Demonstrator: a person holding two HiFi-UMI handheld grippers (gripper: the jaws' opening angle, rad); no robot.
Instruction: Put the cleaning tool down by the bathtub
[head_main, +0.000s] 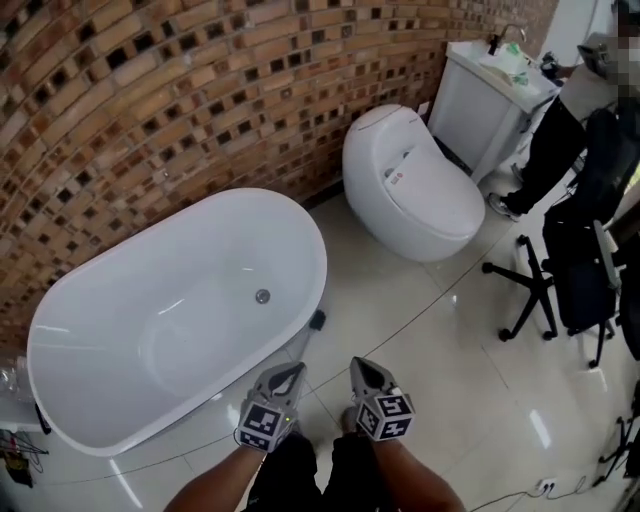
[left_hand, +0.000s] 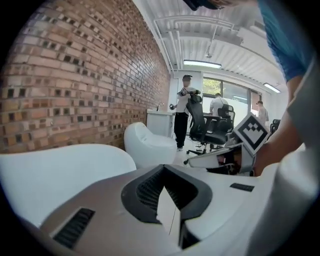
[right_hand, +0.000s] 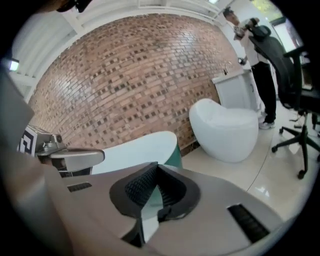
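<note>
Fingers closed, empty on left gripper, right gripper; cleaning tool apart beside bathtub.

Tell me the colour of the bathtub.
The bathtub is white, clearest in the head view.

We count one bathtub, one toilet, one washbasin cabinet, two tongs, left tongs and right tongs, and three bystanders: nearest, middle, farthest.
</note>
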